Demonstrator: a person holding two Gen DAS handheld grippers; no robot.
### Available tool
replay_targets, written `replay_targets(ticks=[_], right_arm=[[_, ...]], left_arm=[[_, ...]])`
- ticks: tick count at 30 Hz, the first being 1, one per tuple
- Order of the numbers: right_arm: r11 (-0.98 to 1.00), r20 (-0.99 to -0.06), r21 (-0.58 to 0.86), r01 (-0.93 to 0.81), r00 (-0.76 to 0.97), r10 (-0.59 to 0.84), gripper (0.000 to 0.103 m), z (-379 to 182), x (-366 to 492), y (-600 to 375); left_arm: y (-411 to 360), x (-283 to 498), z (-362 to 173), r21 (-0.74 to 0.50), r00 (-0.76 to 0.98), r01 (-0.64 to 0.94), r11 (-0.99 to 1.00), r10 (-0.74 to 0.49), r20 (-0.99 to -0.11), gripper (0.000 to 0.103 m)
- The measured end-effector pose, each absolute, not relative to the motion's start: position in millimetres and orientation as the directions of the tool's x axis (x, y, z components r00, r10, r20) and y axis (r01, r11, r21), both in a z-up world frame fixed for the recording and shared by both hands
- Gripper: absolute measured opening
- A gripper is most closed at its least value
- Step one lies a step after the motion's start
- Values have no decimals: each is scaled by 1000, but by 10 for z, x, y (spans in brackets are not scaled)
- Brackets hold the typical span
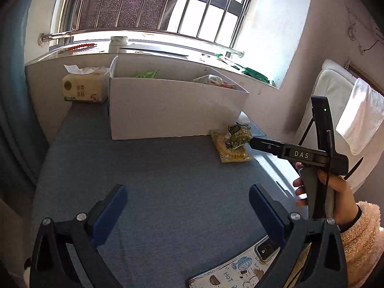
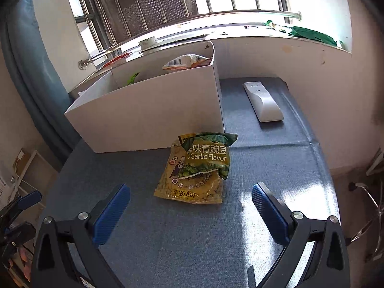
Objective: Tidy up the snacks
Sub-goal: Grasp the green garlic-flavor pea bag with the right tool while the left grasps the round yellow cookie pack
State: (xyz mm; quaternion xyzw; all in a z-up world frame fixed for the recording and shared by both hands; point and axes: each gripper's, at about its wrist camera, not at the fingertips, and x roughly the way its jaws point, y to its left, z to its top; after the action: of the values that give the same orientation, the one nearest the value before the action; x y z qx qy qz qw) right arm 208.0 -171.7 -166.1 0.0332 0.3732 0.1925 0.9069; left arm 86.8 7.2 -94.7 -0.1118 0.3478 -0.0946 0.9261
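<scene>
Light, crinkly, slippery snack bags [image 2: 195, 168] stacked on the blue surface [image 2: 168, 240] just before the white box [image 2: 148, 117]; best pinched at a sealed edge; right claw [image 2: 190, 212] wide open, empty.

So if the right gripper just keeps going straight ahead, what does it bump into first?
Probably the green snack bag lying on the yellow snack bag; the right gripper is open and aimed at them. The white box stands behind.
</scene>
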Motion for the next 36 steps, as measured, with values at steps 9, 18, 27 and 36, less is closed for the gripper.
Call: replay_targets(ticks=[9, 18, 27, 36], right_arm=[[935, -730, 154, -318, 601, 325, 100, -1816, 2572, -1531], [912, -689, 202, -356, 610, 391, 50, -1712, 2300, -1595], [907, -628, 268, -323, 655, 419, 50, -1536, 1360, -1999], [924, -630, 266, -275, 675, 383, 50, -1725, 623, -2190]], left_arm=[[113, 958, -1047, -286, 716, 87, 954, -260, -648, 103], [95, 1022, -1061, -274, 700, 96, 957, -261, -665, 103], [-550, 1610, -1049, -163, 618, 222, 961, -268, -739, 103], [-1351, 2504, -1270, -86, 542, 219, 972, -195, -817, 103]])
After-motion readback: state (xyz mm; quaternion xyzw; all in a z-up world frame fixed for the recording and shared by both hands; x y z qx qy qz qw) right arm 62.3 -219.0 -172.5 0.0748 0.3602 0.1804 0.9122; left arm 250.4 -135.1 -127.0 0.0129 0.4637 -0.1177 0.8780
